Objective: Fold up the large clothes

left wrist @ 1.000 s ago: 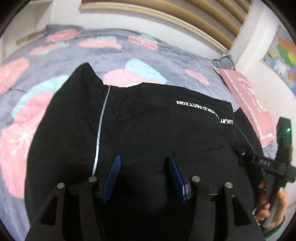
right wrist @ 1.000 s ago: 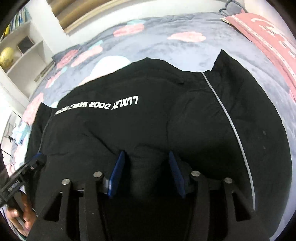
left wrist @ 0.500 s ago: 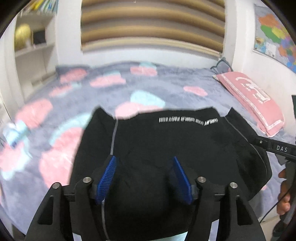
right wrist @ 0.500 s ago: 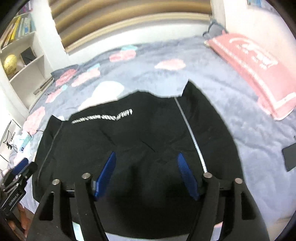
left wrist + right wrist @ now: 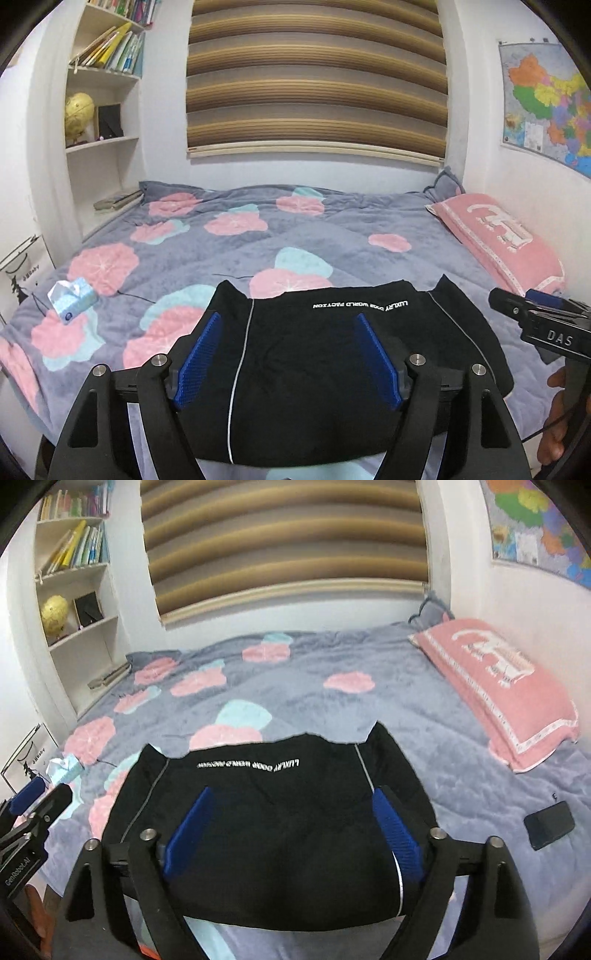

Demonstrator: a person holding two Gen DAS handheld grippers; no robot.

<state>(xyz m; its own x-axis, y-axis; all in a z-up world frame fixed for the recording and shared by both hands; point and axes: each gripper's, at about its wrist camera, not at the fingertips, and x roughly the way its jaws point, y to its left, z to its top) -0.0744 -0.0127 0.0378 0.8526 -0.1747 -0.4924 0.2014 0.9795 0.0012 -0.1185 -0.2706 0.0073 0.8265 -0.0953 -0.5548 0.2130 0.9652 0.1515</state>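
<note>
Lit evenly by soft indoor light, source out of frame; no hard shadows falling on the bedspread (image 5: 332, 236). Bending strongly at the edges in both fisheye views, with dark vignetting closing the corners. Staying sharp in the left wrist view; smearing slightly in the right wrist view, the white lettering on the black garment (image 5: 273, 812) blurring there. Swallowing fold detail in the black cloth. Glaring mildly off pale walls.

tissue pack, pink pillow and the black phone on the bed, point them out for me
tissue pack (image 5: 72, 301), left wrist view, on its blue side.
pink pillow (image 5: 495, 686), right wrist view, middle of its top face.
black phone (image 5: 549, 824), right wrist view, centre of its dark face.
</note>
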